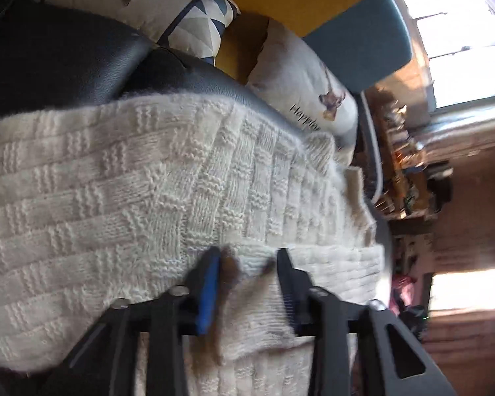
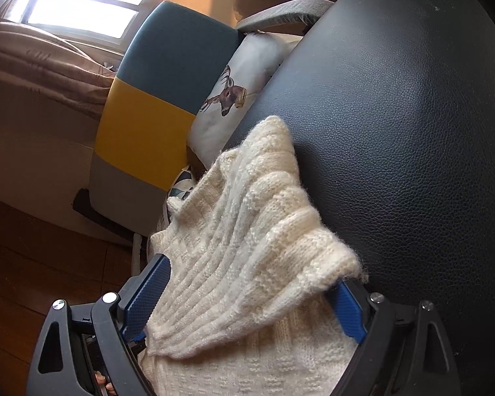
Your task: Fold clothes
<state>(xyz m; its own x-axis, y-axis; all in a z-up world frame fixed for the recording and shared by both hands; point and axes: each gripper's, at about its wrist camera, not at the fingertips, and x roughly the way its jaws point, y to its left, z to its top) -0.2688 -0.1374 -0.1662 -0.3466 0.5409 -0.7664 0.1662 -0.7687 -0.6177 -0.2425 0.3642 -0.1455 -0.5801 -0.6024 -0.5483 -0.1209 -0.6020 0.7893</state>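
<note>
A cream basket-weave knit sweater [image 1: 132,181] lies spread over a black leather seat [image 1: 66,59]. In the left wrist view my left gripper [image 1: 249,260] is at the sweater's near ribbed edge. Its blue-padded fingers are close together with a fold of the knit pinched between them. In the right wrist view a bunched, ridged part of the sweater [image 2: 247,214] lies against the black leather [image 2: 396,115]. My right gripper [image 2: 252,274] stands wide open around that bunch, one blue pad on each side. The fabric runs down between the fingers towards the camera.
A white deer-print cushion [image 2: 244,76] and a geometric-patterned pillow [image 1: 168,3] sit beyond the sweater. They lean on a yellow and teal chair back [image 2: 155,99]. Wooden floor [image 2: 33,264] lies to the left, and a bright window [image 2: 82,10] is behind. A person's fingertips [image 2: 104,382] show at the handle.
</note>
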